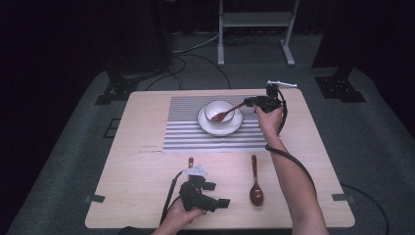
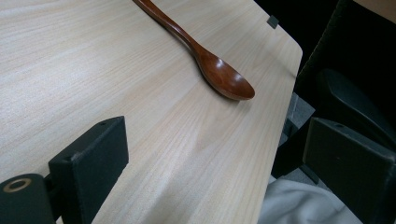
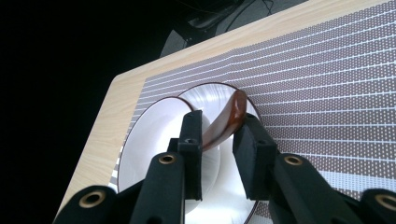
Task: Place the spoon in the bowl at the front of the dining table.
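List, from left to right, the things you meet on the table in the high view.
left gripper → spoon lying on the bare table → right gripper, far side, with a fork between its jaws above the bowl.

No legible text or signs anywhere.

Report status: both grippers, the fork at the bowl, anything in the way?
Right gripper open, jaws astride fork handle, fork resting in bowl. Left gripper open, holding nothing, near table edge. Spoon lies apart; path unobstructed.
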Available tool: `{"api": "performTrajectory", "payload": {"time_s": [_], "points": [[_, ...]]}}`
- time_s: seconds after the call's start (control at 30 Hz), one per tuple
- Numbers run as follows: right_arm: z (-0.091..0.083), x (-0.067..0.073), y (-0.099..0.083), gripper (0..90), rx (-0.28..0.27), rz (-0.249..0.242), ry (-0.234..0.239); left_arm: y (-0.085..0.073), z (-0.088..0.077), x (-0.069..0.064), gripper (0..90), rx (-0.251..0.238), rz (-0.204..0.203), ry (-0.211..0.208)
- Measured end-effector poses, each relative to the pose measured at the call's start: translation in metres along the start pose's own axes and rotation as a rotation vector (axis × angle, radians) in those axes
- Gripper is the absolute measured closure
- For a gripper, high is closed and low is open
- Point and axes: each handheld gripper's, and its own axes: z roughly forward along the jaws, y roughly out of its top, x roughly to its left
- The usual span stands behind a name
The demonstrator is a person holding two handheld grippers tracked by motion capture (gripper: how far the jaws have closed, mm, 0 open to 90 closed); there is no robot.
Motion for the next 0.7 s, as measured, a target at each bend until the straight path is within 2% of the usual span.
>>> {"api": "performTrajectory", "payload": {"time_s": [0.7], "points": [[-0.006,0.001,-0.014,62.2,0.09,-0.023,0.038,-0.001,-0.003,0.0,5.6,-0.009,0.001,0.007]]}}
